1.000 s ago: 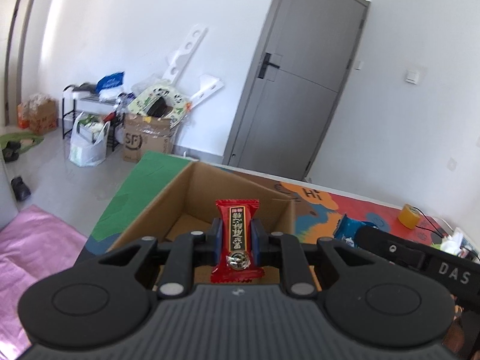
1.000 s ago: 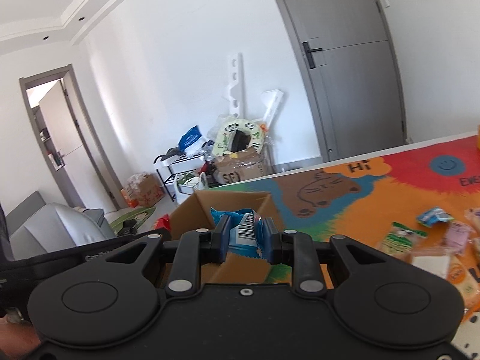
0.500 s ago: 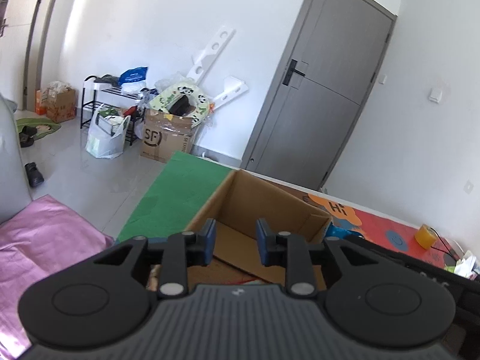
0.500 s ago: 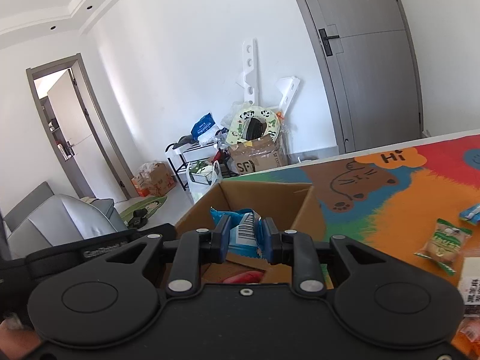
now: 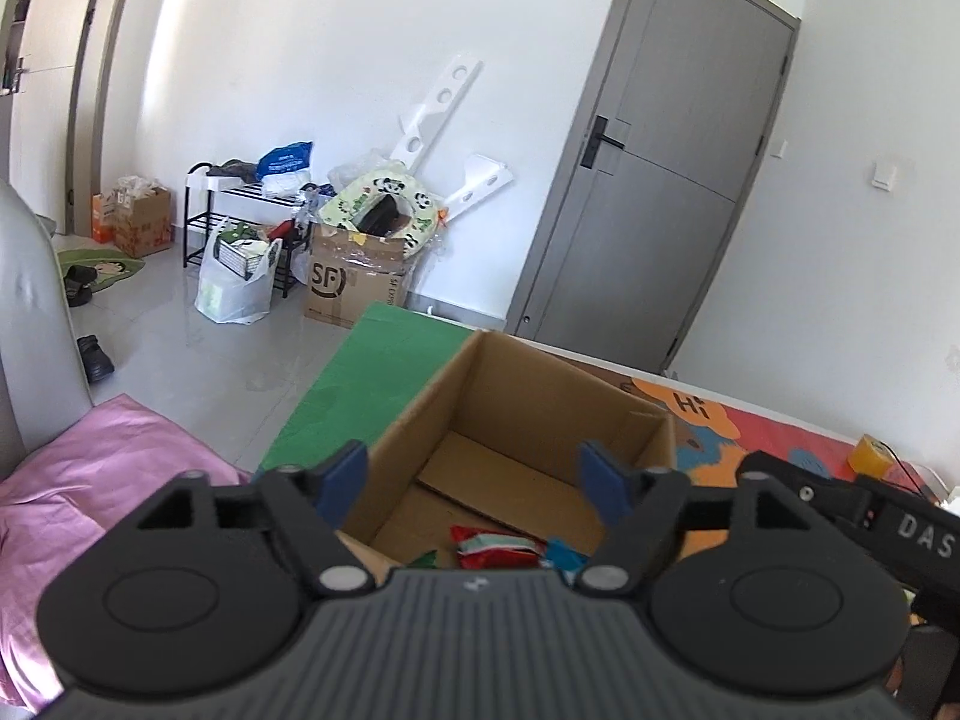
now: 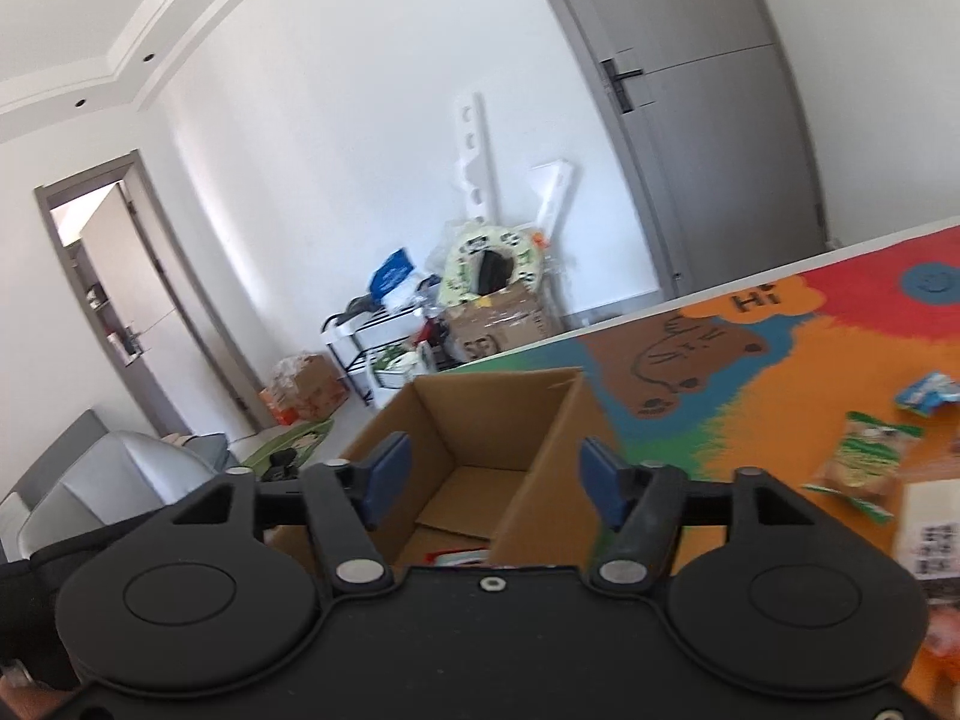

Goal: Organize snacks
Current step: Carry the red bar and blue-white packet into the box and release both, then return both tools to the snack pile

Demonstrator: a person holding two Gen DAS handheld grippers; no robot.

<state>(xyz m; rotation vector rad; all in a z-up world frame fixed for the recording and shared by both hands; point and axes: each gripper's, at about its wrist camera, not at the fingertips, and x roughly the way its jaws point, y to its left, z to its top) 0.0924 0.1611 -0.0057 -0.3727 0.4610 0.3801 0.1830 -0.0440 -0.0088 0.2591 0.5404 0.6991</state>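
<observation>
Snacks (image 5: 495, 546) flat in box (image 5: 540, 396)

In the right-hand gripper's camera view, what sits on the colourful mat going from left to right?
Cardboard box → green snack packet → blue snack packet, lying farther back near the right edge.

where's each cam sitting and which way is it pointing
Left wrist: on the left gripper, looking forward and down into the box; its opening blue-padded fingers show, nothing between them.
Right wrist: on the right gripper, facing the box and mat; opening fingers show, empty.
Shared: box, mat, grey door.
</observation>
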